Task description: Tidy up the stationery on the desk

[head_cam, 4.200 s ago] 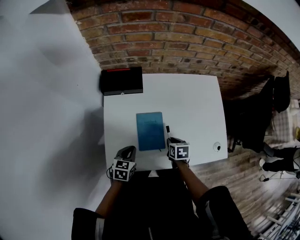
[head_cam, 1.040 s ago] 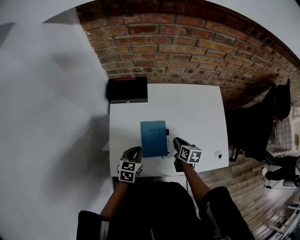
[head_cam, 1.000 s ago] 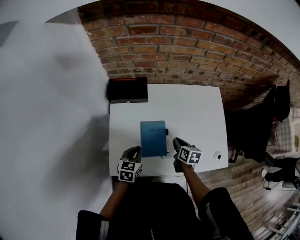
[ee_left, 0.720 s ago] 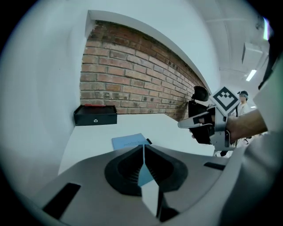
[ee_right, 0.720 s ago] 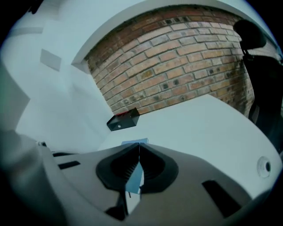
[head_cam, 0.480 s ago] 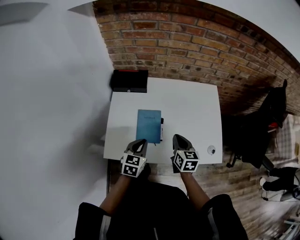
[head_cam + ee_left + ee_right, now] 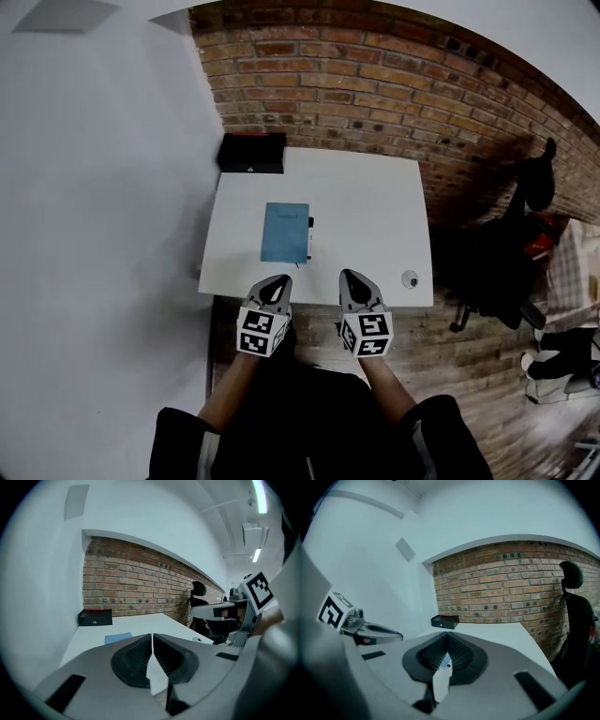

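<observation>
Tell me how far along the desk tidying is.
Looks done: pen lies beside the blue notebook, black box at the back corner. In hand: nothing; left gripper and right gripper shut, empty, short of the desk. Left: maybe the small round object near the front edge.

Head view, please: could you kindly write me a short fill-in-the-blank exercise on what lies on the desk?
The notebook on the desk is ___ in colour.
The pen lies just to the ___ of the notebook.
The black box sits at the desk's far ___ corner.
Missing words: blue; right; left.
</observation>
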The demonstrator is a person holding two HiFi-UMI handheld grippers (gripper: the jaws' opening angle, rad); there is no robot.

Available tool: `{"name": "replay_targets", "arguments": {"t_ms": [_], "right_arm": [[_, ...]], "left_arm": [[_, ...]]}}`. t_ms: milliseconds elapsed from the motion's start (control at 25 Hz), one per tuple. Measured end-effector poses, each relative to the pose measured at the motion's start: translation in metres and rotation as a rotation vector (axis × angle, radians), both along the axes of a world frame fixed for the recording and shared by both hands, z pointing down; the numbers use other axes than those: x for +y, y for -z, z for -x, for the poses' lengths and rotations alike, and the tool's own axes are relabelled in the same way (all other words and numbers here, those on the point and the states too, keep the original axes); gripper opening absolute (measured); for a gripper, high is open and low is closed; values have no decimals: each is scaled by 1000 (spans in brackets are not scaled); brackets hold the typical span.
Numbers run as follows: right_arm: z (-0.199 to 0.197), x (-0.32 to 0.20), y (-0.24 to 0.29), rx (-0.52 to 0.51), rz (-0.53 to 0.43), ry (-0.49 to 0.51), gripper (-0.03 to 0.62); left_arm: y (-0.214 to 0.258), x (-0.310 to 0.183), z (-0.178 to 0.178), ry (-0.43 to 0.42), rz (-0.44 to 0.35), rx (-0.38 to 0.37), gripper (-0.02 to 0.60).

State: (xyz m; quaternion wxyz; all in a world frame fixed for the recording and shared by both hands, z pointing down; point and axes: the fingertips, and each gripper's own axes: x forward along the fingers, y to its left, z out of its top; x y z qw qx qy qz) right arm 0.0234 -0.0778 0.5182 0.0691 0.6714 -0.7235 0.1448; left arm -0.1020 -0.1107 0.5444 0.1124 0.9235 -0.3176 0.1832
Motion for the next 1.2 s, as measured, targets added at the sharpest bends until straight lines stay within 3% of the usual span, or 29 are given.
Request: {"name": "replay_targets", "arguments": {"t_ms": [520,1200], "right_arm": [[7,101,10,12,-8,21,21],[26,135,14,17,-21,49,21]], "left_arm": [[22,90,19,61,-25,16,23],[34,126,31,72,-51,19,23]]}}
